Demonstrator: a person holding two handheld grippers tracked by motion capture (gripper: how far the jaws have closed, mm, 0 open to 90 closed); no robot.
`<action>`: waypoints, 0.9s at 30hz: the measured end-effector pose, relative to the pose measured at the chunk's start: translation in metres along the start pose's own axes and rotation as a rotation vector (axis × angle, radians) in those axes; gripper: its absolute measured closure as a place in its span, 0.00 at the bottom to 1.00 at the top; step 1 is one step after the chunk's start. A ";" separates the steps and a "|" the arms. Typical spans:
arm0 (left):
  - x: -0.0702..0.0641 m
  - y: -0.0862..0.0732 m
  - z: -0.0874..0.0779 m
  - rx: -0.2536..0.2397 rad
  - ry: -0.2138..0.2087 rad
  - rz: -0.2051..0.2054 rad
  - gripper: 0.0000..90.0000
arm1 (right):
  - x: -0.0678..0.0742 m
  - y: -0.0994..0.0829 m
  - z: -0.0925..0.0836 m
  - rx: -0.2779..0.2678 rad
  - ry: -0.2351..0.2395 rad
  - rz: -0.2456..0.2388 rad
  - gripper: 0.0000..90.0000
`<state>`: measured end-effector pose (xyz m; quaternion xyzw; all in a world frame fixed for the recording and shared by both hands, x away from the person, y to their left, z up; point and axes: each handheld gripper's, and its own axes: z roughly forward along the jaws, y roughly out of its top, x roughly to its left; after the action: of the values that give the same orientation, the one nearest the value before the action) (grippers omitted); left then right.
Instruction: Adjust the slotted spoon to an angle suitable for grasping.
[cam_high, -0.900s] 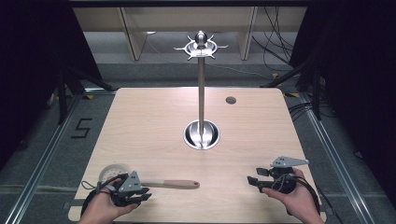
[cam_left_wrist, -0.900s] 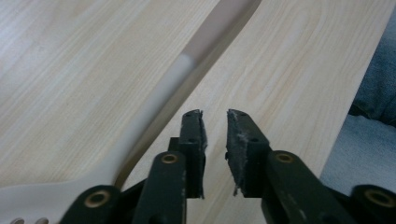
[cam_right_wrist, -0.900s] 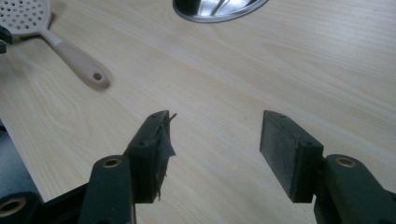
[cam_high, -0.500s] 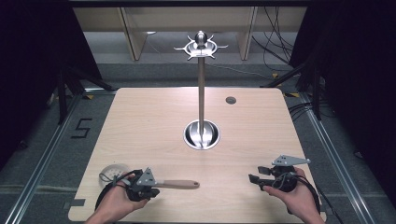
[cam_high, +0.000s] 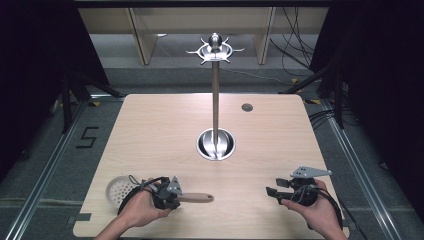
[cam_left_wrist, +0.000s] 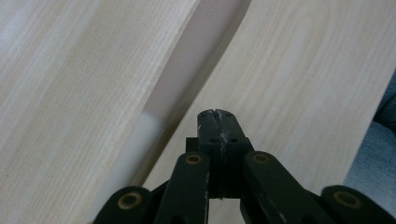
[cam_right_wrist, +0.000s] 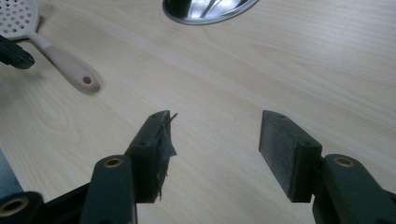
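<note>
The left claw (cam_high: 170, 192) sits low over the near left part of the tabletop (cam_high: 165, 130), its two black jaws pressed together with nothing between them, as the left gripper view shows (cam_left_wrist: 217, 126). The skimmer (cam_high: 150, 192) lies flat on the tabletop right at this claw: in the high view its perforated white head shows behind the hand, on the side away from the jaws, and its pale handle (cam_high: 197, 197) runs out ahead of the jaws toward the table's middle. In the left gripper view the handle (cam_left_wrist: 187, 88) passes just to the left of the closed jaw tips, beside them and not gripped. The right claw (cam_high: 272, 191) hovers over the near right part of the tabletop, jaws spread wide and empty (cam_right_wrist: 215, 140). Ahead of it and to its left, well apart, lies the skimmer (cam_right_wrist: 42, 42); ahead of it, farther off, stands the steel base (cam_right_wrist: 210, 7) of the utensil stand (cam_high: 215, 100).
</note>
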<state>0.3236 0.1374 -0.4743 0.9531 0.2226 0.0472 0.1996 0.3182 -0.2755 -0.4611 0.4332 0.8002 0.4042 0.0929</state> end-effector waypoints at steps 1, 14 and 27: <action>0.002 0.001 0.002 0.011 0.004 0.001 0.99 | 0.000 0.000 0.000 0.001 0.004 0.002 0.49; 0.015 0.008 0.009 0.042 0.008 -0.036 0.99 | 0.002 0.000 0.000 0.005 0.013 0.023 0.49; 0.028 0.013 0.011 0.025 0.021 -0.098 0.99 | 0.001 0.000 0.001 -0.003 0.012 0.001 0.49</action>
<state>0.3561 0.1351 -0.4789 0.9430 0.2715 0.0443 0.1873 0.3180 -0.2742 -0.4609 0.4310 0.8000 0.4079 0.0887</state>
